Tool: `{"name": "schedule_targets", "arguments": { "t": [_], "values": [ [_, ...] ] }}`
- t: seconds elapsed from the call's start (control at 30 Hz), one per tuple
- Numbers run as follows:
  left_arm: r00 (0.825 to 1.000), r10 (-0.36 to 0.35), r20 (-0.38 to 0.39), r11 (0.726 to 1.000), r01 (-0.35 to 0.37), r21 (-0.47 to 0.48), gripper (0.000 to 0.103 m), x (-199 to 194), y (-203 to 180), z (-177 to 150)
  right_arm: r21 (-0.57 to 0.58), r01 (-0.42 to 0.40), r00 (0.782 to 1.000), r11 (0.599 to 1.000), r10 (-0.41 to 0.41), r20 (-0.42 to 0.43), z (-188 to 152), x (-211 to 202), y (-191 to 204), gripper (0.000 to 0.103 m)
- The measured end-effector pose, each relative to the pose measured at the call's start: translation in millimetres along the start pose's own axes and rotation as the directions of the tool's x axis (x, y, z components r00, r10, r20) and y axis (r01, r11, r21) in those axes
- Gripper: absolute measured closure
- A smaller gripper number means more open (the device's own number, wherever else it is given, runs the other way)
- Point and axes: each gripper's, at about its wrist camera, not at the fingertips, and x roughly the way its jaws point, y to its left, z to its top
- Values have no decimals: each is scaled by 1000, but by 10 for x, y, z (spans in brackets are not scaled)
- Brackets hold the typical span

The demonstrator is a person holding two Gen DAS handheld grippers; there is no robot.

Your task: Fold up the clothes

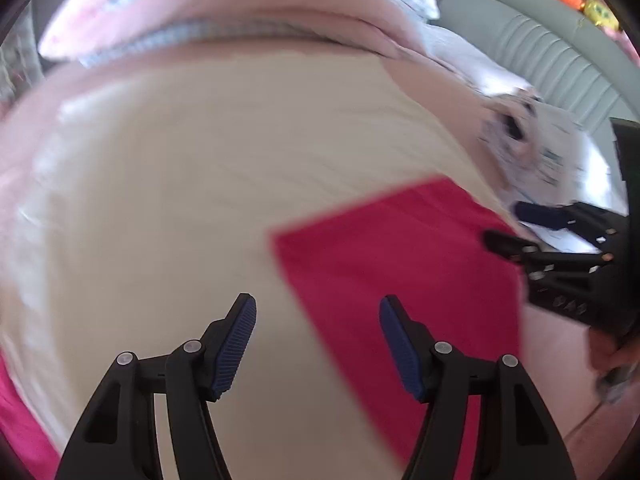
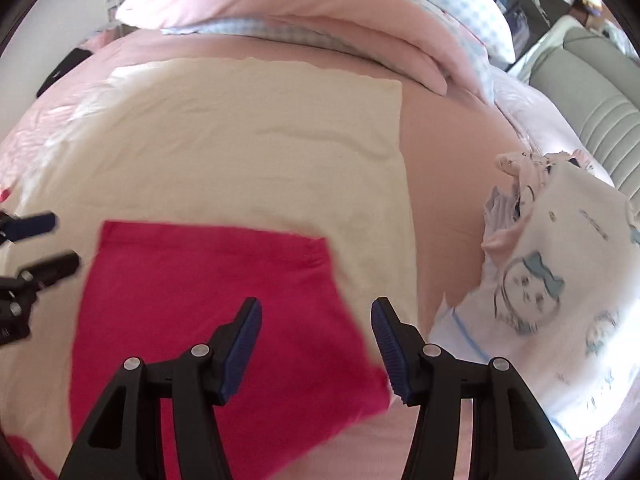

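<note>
Red garment: lying folded flat on cream cloth, on pink bed.
Left tongs: hovering above garment's edge, jaws apart, gripping nothing.
Right tongs: hovering likewise, jaws apart, empty.
Printed white clothes: heaped nearby, beside garment.

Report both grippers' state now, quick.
Left gripper: open, holding nothing, above the red garment.
Right gripper: open, holding nothing, over the same garment.
</note>
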Motion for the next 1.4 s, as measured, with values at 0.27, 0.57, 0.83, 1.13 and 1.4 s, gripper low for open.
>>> {"name": "schedule_targets", "arguments": {
  "t": [0.27, 0.57, 0.83, 1.13, 1.4],
  "values": [
    [995, 63, -80, 988, -51, 144, 38, 1, -521, -662, 96, -27, 992, 995, 39, -121, -820, -298, 338, 48],
    [988, 111, -111, 984, -93, 155, 33, -443, -624, -1384, 42, 65, 991, 997, -59, -122, -1592, -789, 773, 46],
    [985, 162, -61, 969, -147, 197, 31, -711, -633, -1853, 108, -44, 997, 993, 50, -55, -2015, -1233, 976, 46],
    [993, 121, 3, 992, -121, -33, 31, -1213, -126, -1915, 127, -37, 999, 991, 36, 10, -1554, -1075, 990, 46],
    [980, 165, -115, 939, -192, -287, 31, -1370, 621, -2132, 120, -41, 996, 992, 50, -68, -2166, -1078, 1172, 46]
  ]
}}
